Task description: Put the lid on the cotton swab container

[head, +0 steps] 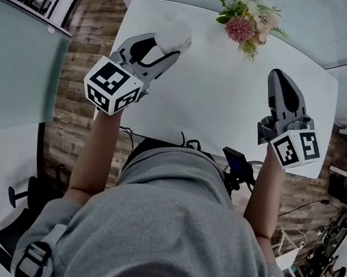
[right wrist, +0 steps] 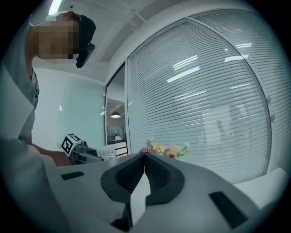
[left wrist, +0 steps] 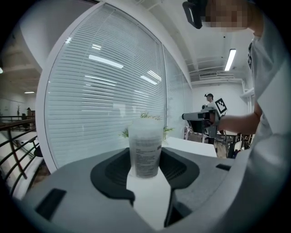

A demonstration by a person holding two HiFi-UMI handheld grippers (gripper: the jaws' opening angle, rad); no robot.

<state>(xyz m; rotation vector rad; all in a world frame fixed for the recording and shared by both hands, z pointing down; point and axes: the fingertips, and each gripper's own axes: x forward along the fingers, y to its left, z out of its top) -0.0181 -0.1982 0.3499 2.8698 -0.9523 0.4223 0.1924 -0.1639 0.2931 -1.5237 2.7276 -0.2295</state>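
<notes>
Looks like an office or lab rm: glass partition walls w/ horizontal blinds (left wrist: 104,104), strip ceiling light (left wrist: 230,59), white tabletop (head: 228,104) w/ a flower bunch (head: 246,18) at its far edge, wood-plank floor (head: 82,61), cables & gear (head: 318,259) near right.

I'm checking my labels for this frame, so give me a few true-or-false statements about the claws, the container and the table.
1. The left claw grips the cotton swab container. True.
2. The right claw holds a lid. False: its jaws are shut with nothing between them.
3. A bunch of flowers sits near the far edge of the table. True.
4. The table is dark wood. False: it is white; the wood planks are the floor.
</notes>
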